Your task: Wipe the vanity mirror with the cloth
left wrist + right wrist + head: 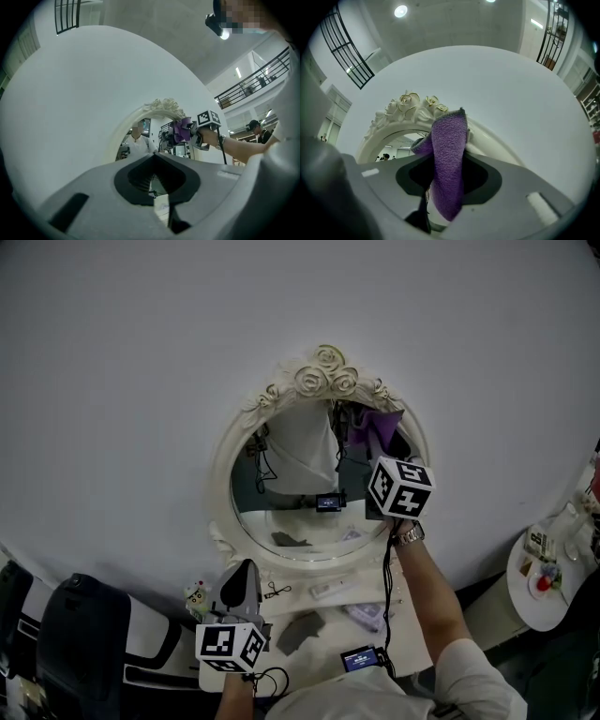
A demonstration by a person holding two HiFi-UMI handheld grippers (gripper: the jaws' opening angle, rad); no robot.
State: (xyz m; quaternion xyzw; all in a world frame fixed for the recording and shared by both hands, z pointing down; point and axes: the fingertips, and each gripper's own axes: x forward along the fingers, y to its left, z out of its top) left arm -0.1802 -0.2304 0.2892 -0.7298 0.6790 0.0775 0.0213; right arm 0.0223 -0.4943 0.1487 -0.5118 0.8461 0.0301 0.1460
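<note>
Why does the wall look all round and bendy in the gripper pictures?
Wide-angle lenses bend things: in the left gripper view the wall bulges like a dome, with black corners; in the right gripper view the close cloth looks huge; the head view bends less.

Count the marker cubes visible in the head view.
2. One cube on the left tongs, low by the table; another cube on the right tongs, up by the mirror. None seems hidden.
</note>
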